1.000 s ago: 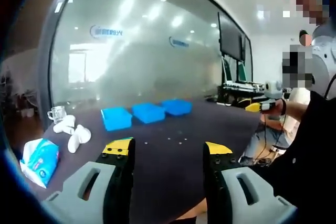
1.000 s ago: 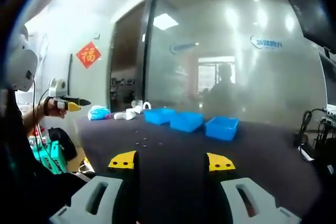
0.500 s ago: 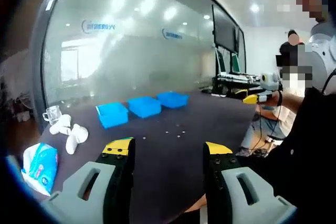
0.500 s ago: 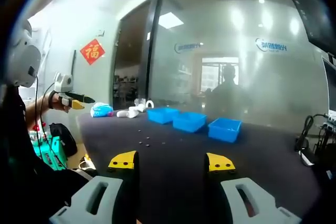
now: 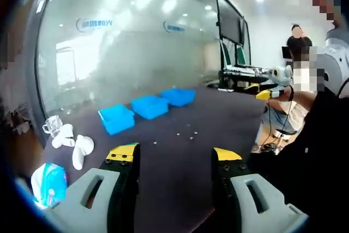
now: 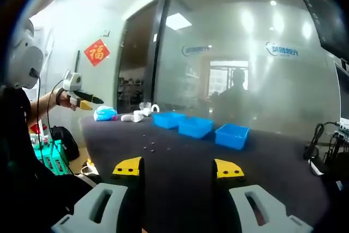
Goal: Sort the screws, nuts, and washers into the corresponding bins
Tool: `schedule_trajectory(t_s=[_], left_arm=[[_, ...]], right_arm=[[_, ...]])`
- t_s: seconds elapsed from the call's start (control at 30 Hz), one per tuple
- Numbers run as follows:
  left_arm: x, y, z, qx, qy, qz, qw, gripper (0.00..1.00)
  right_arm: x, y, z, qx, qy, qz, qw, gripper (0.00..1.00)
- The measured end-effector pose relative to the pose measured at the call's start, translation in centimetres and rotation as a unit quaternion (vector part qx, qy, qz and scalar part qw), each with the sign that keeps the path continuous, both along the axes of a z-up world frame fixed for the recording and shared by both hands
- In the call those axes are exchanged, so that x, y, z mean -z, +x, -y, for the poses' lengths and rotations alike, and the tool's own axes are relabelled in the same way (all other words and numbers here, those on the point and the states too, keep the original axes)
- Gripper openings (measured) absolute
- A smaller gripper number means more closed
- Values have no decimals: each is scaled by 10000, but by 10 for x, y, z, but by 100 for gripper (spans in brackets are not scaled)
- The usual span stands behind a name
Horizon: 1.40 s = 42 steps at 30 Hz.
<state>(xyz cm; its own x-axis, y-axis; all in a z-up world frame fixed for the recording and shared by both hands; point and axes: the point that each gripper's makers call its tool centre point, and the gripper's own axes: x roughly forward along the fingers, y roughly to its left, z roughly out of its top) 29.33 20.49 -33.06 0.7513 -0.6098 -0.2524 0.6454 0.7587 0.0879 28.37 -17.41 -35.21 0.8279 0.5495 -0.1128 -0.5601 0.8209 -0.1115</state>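
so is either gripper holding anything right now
Nothing is held. The left gripper and right gripper are both open and empty above the dark table.

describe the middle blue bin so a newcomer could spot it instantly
On the dark table, three blue bins stand in a row before the frosted glass wall. The middle blue bin is the only one with a blue bin on each side.

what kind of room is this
Probably an office or meeting room used as a workspace: a frosted glass wall carrying printed logos, a wall monitor, and a long dark table holding three blue bins.
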Motion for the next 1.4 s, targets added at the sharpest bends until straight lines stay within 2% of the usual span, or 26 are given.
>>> schedule_trajectory(t_s=[0.2, 0.33, 0.47, 0.83, 1.13, 1.4], left_arm=[[4, 15, -5, 31, 210, -100, 9997, 52], [6, 23, -7, 38, 237, -153, 9996, 52], [8, 30, -6, 83, 315, -194, 9993, 52], [5, 38, 3, 285, 409, -205, 9985, 52], [10, 51, 8, 400, 463, -348, 9975, 53], [19, 72, 11, 490, 569, -569, 9956, 52]], right_arm=[[3, -2, -3, -98, 37, -89, 9999, 45], [9, -3, -4, -148, 2, -153, 9998, 45], [14, -4, -7, -273, 24, -317, 9991, 45], [19, 0, -12, -573, -48, -574, 9967, 45], [26, 2, -18, -726, -199, -645, 9951, 45], [27, 4, -14, -706, -214, -655, 9951, 44]])
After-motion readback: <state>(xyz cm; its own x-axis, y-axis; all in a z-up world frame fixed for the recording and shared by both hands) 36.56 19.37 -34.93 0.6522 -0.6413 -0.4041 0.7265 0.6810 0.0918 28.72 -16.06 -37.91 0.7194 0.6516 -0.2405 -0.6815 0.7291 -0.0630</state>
